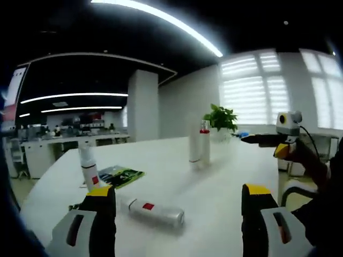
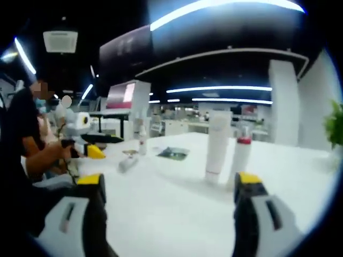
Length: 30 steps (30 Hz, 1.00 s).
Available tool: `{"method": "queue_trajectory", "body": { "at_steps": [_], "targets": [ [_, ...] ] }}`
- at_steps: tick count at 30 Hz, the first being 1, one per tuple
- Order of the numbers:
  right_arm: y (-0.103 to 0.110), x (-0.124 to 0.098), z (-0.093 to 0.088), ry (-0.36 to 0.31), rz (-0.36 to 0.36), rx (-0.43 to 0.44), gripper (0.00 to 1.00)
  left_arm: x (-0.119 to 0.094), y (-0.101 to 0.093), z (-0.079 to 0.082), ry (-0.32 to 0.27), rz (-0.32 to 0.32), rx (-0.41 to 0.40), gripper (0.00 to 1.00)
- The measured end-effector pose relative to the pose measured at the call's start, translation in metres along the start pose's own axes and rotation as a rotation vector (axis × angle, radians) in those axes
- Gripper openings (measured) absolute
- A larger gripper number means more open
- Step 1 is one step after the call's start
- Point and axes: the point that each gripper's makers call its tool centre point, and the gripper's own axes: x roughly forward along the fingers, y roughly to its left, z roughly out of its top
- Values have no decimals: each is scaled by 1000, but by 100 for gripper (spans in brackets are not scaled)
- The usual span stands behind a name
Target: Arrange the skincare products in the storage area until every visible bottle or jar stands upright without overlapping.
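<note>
Left gripper [image 1: 177, 201]: jaws spread wide apart, nothing between them, held low over the white counter [image 1: 225, 176]. Just ahead of the left jaw, a silver bottle with a red label [image 1: 153, 210] lies on its side on the counter. Behind it a white bottle with a red mark [image 1: 88, 166] stands upright, beside a flat green packet [image 1: 119, 175]. Further back, mid-counter, a tall white tube [image 1: 194, 142] and a white bottle with a red collar [image 1: 204, 142] stand upright, close together. A potted plant [image 1: 221, 119] sits behind them.

Right gripper [image 2: 169, 201]: jaws also released, empty, over bare counter [image 2: 161, 198]. In the right gripper view the tall white tube [image 2: 217, 144] and the red-collared bottle [image 2: 241, 155] stand just ahead, side by side; whether they touch, cannot tell. The lying bottle [image 2: 128, 162] and the upright one [image 2: 142, 140] are well beyond, near the green packet [image 2: 173, 153].

Office desks fill the background.
</note>
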Motion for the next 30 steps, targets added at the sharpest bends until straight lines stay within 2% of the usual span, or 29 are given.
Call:
{"method": "queue_trajectory", "body": {
  "at_steps": [3, 10, 14, 22, 30],
  "targets": [
    [5, 5, -2, 12, 13, -6, 100, -6, 5, -2, 4, 7, -2, 99],
    [16, 13, -9, 45, 56, -23, 97, -18, 10, 5, -18, 8, -19, 99],
    [23, 19, -8, 42, 81, -20, 97, -23, 15, 8, -24, 24, -25, 99],
    [37, 38, -11, 55, 109, -15, 93, -23, 10, 11, -30, 14, -21, 99],
    [52, 55, -19, 81, 138, -25, 90, -23, 6, 8, -8, -1, 8, 99]
  ]
}}
